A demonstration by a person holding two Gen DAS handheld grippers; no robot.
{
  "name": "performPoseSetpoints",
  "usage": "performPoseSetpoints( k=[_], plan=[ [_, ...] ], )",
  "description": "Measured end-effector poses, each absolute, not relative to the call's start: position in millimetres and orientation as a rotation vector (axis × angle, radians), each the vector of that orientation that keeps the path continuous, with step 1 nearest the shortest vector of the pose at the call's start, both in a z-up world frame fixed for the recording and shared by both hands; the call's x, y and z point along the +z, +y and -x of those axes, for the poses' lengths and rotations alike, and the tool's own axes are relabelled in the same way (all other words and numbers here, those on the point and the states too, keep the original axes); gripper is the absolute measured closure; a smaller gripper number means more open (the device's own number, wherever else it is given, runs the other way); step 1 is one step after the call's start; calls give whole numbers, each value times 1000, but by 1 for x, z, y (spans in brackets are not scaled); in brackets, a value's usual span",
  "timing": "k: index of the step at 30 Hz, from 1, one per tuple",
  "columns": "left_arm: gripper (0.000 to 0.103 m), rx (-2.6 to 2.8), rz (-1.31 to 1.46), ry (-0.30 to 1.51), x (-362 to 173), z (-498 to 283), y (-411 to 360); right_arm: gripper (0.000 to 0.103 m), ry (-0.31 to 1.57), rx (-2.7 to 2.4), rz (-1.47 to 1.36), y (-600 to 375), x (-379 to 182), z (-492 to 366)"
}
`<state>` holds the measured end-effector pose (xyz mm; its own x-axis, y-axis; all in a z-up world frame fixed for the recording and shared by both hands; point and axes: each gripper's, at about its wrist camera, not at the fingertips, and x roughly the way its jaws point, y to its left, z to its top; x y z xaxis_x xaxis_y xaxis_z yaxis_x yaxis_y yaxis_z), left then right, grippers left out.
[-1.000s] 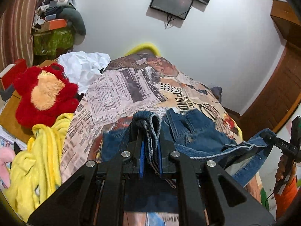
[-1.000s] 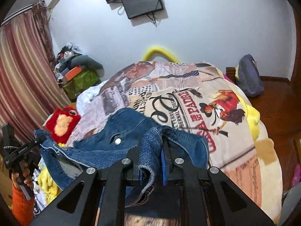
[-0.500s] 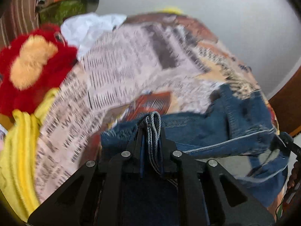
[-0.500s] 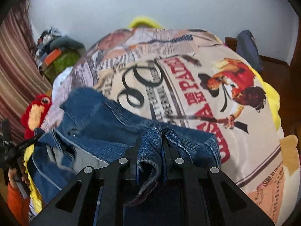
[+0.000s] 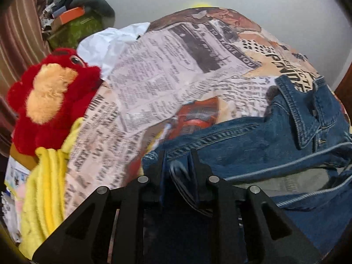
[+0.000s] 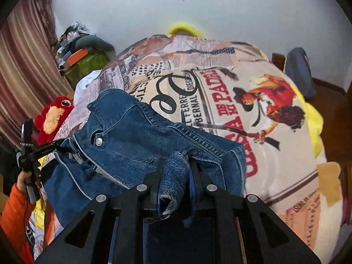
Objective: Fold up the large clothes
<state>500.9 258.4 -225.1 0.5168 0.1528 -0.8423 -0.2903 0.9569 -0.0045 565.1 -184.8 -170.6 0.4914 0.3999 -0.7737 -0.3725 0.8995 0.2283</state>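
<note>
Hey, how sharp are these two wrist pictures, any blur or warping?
Left wrist view: denim jacket hem between the fingers smeared, red plush toy fairly crisp. Right wrist view: sharp, bedspread lettering readable. Both: fisheye bulge, dark corners.

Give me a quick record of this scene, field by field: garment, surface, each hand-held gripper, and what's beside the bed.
garment: denim jacket, lying rumpled
surface: bed with printed blanket
left hand-held gripper: jaws just opening, denim edge between them
right hand-held gripper: shut on a denim fold
beside bed: red plush toy, yellow towel
</note>
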Motion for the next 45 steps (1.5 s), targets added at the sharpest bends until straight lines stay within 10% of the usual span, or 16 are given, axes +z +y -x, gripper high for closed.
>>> performPoseSetpoints(
  k=[14,17,22,45],
  plan=[
    [82,238,183,999,-190,-460,270,89,1009,368,27,-187,-163,-557],
    [41,194,200,984,-182,-453,258,89,1027,326,16,-180,-174,-564],
    [11,122,92,1019,-193,-458,217,89,1065,304,-61,-184,-188,-576],
    [3,338,27,1108,-267,-478,221,89,970,246,-84,-277,-121,-572]
  ],
)
